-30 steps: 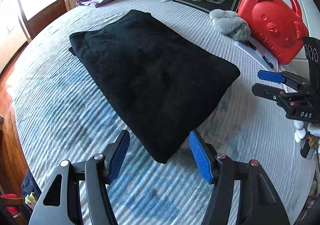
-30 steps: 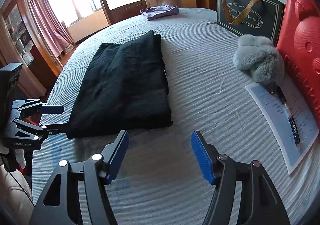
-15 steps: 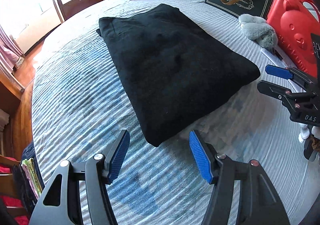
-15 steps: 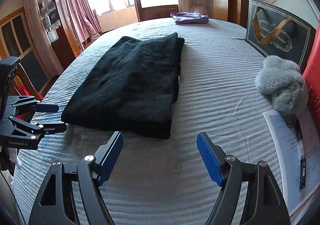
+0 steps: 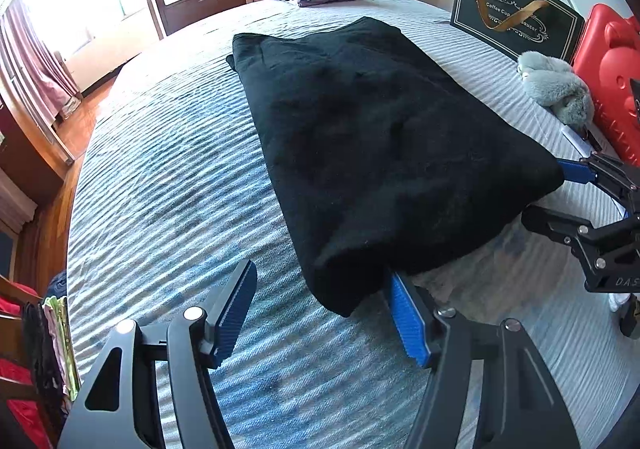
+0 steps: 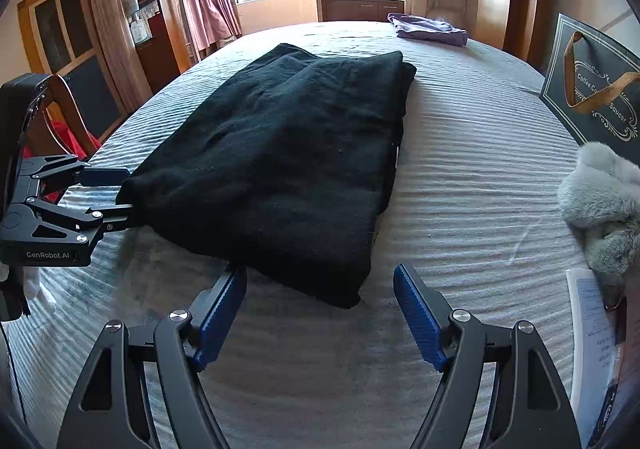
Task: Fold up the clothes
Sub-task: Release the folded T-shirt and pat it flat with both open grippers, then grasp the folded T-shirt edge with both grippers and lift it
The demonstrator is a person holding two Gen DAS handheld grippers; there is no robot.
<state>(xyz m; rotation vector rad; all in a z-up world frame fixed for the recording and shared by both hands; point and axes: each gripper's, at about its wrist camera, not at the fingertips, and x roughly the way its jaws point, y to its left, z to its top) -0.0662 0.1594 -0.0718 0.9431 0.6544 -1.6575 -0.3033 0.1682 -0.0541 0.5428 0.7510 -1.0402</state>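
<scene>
On the bed (image 5: 168,185) | black garment (image 5: 372,153), near corners | I hold left gripper (image 5: 324,313) opening, right gripper (image 6: 320,309) agape, gripping nothing | next: clamp, fold.

free: bare bedspread (image 6: 460,177) beside black garment (image 6: 288,153) | blocked: plush toy (image 6: 600,205), gift bag (image 6: 592,89)

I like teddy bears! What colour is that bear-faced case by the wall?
The case is bright red. It shows best in the left wrist view.
</scene>
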